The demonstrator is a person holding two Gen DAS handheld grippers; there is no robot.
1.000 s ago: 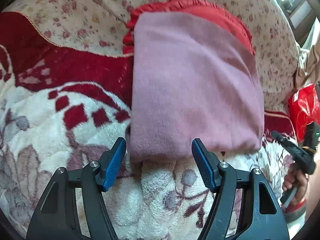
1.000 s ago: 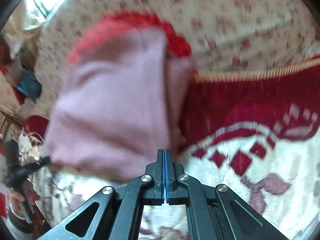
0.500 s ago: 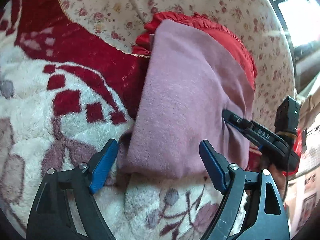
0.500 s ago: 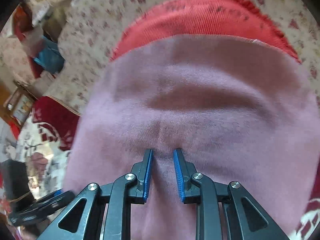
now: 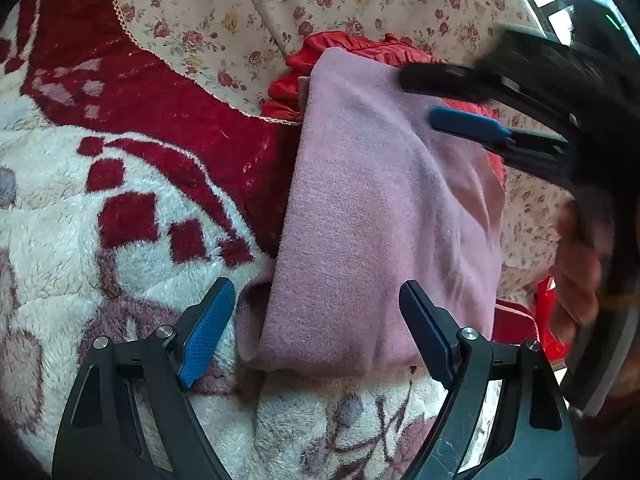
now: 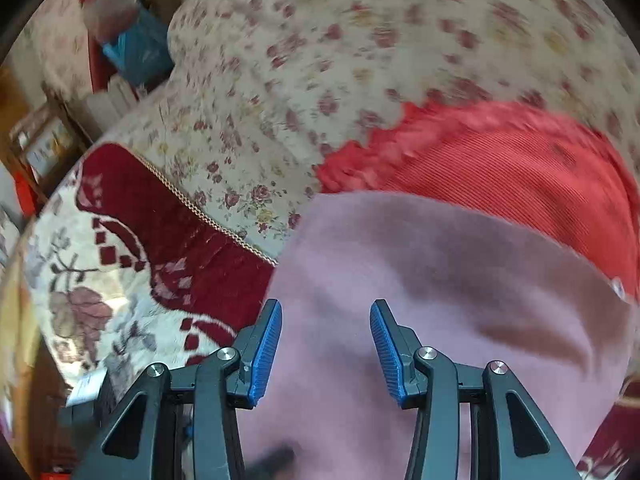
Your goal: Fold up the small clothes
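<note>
Here the big fluffy blanket (image 5: 132, 272) with red squares covers the bed, and a flowery sheet (image 5: 248, 12) lies past it. On both lies the pink cloth (image 5: 380, 208), folded into a long strip, with a red cloth (image 6: 500, 168) peeking out under its far end.

My left gripper (image 5: 316, 328) hangs at the near end of the pink cloth, its fingers wide apart and holding nothing. My right gripper (image 6: 326, 348) is over the far part, fingers apart too, not pinching anything.

I think the fold is nearly done and wants tidying. To do it well, I should press the wrinkles on the right side flat, tuck in the bit poking out at the near left corner, and leave the red cloth alone.
</note>
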